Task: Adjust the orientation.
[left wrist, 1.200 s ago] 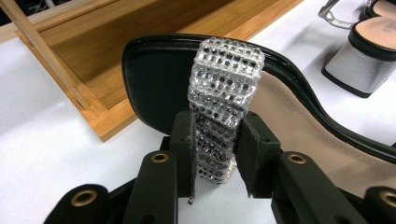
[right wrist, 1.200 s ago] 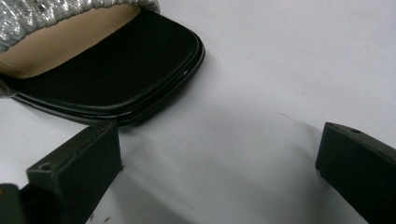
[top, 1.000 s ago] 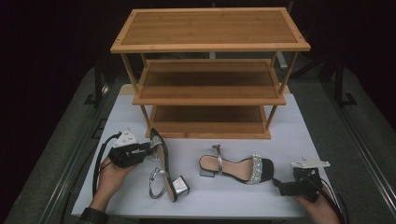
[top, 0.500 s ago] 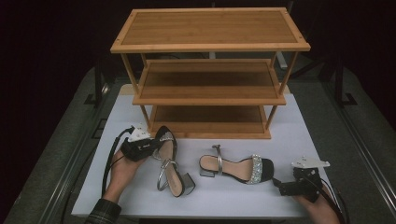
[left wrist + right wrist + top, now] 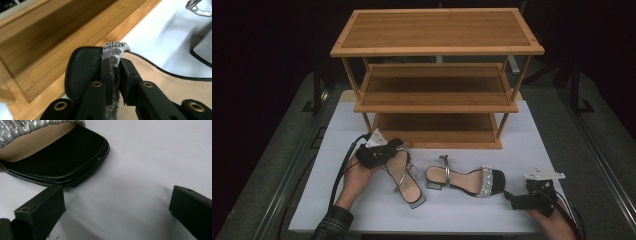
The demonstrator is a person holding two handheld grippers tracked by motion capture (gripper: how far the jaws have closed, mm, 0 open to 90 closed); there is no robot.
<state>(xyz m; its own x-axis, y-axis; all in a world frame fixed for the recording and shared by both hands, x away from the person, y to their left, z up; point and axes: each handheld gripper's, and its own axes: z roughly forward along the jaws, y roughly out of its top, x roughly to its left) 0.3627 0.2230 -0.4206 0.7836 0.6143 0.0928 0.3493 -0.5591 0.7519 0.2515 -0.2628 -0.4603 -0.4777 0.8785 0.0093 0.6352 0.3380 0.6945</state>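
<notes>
sandal heading for the rack

swinging toward twelve o'clock since the earlier frames, the left tool (image 5: 384, 154) is now carrying its sandal (image 5: 404, 177) up close to the bottom shelf (image 5: 437, 131) of the wooden rack (image 5: 437, 47), toe leading and heel trailing toward five o'clock. its jaws have just been closing and are now clamping the sandal's glittery toe strap (image 5: 113, 48), as the left gripper view is showing; pinching that thin strap is probably giving a firm hold while leaving the sole free to slide onto the shelf. the second sandal (image 5: 467, 180) is lying on the white bench (image 5: 362, 210) at the middle, toe pointing to three o'clock. the right tool (image 5: 512, 198) is waiting just beside that toe, jaws standing wide apart with nothing between them, likely ready to take it next.
</notes>
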